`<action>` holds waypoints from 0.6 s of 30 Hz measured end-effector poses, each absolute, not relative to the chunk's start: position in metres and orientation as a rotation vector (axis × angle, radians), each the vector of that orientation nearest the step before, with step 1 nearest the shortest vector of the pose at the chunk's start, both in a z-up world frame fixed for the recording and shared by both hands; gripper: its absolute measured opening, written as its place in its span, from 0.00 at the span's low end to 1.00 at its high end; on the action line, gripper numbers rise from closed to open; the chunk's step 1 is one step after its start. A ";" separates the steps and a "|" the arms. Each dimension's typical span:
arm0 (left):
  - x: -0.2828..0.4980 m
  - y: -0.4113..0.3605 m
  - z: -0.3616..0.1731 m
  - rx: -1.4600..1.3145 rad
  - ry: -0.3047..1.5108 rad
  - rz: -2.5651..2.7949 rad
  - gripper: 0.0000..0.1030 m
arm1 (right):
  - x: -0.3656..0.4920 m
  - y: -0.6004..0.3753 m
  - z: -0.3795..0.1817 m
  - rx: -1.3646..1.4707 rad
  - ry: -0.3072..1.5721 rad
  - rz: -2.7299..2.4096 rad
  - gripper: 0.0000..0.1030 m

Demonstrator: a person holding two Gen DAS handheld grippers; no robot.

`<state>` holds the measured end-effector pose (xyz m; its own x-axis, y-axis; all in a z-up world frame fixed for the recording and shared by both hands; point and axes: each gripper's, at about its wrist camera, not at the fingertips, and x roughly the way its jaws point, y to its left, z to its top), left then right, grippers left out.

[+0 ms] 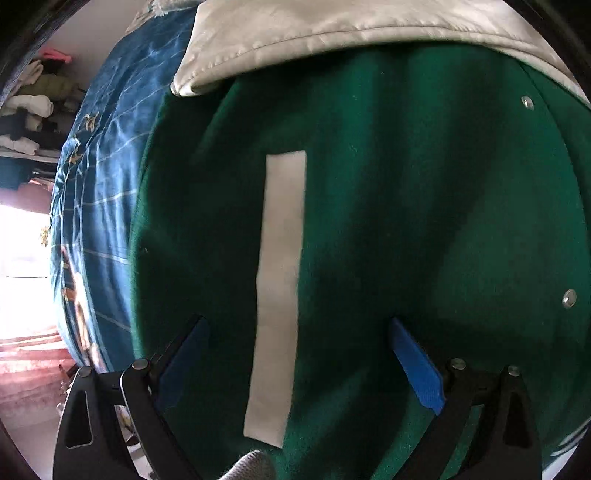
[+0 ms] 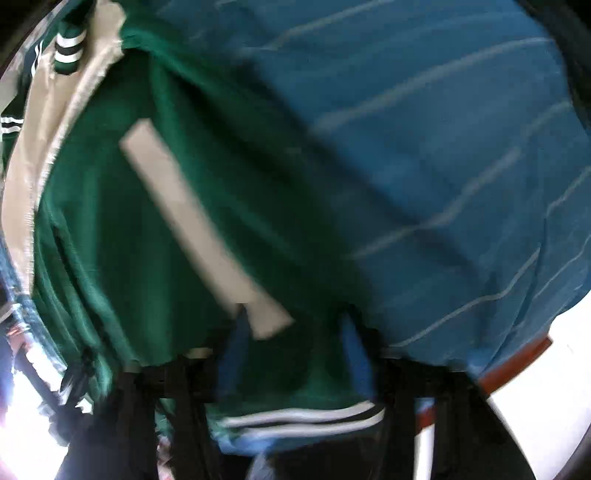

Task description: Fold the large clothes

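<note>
A blue striped bedspread [image 1: 99,206] covers the bed. On it lies a green jacket [image 1: 406,206] with cream sleeves and a white pocket strip [image 1: 280,280]. The left tongs [image 1: 297,328] hover over it, spread wide around the strip. The right tongs [image 2: 291,325], blurred, seem parted at the jacket's striped hem [image 2: 303,417].

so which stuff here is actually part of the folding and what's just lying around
For the job:
green jacket with cream sleeve
left gripper, jaws open
right gripper, jaws open

Just lying about:
blue bedspread
clothes pile on shelves
</note>
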<state>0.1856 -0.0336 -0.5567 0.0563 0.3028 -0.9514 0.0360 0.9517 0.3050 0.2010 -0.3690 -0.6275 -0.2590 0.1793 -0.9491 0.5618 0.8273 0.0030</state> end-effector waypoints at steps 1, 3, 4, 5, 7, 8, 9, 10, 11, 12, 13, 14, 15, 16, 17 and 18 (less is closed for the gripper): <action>0.185 -0.033 -0.558 0.279 1.493 0.207 1.00 | 0.194 -0.375 -0.632 0.604 1.812 -0.414 0.10; 0.188 -0.032 -0.560 0.266 1.493 0.193 1.00 | 0.196 -0.378 -0.633 0.621 1.835 -0.398 0.11; 0.186 -0.032 -0.560 0.260 1.491 0.186 1.00 | 0.201 -0.377 -0.629 0.605 1.855 -0.383 0.11; 0.185 -0.031 -0.560 0.243 1.484 0.179 1.00 | 0.209 -0.376 -0.620 0.604 1.854 -0.360 0.17; 0.183 -0.023 -0.562 0.176 1.461 0.172 1.00 | 0.223 -0.375 -0.599 0.660 1.799 -0.285 0.27; 0.182 -0.019 -0.562 0.129 1.457 0.173 1.00 | 0.232 -0.380 -0.587 0.690 1.754 -0.255 0.35; 0.182 -0.014 -0.563 0.086 1.465 0.176 1.00 | 0.241 -0.385 -0.579 0.703 1.720 -0.239 0.36; 0.183 -0.010 -0.563 0.065 1.478 0.177 1.00 | 0.251 -0.391 -0.576 0.704 1.698 -0.225 0.37; 0.186 -0.008 -0.561 0.047 1.500 0.184 1.00 | 0.260 -0.396 -0.575 0.698 1.683 -0.216 0.37; 0.188 -0.007 -0.559 0.042 1.508 0.201 1.00 | 0.274 -0.403 -0.578 0.692 1.667 -0.202 0.37; 0.190 -0.008 -0.552 0.043 1.502 0.241 1.00 | 0.285 -0.409 -0.584 0.685 1.658 -0.192 0.37; 0.192 -0.011 -0.543 0.050 1.479 0.276 1.00 | 0.297 -0.415 -0.592 0.686 1.652 -0.173 0.37; 0.194 -0.014 -0.534 0.052 1.456 0.292 1.00 | 0.312 -0.416 -0.602 0.681 1.656 -0.152 0.37; 0.196 -0.024 -0.522 0.058 1.424 0.309 1.00 | 0.323 -0.418 -0.614 0.674 1.658 -0.118 0.37; 0.196 -0.035 -0.512 0.069 1.394 0.330 1.00 | 0.317 -0.416 -0.632 0.657 1.673 -0.079 0.34; 0.196 -0.046 -0.505 0.077 1.372 0.345 1.00 | 0.325 -0.412 -0.641 0.653 1.677 -0.073 0.25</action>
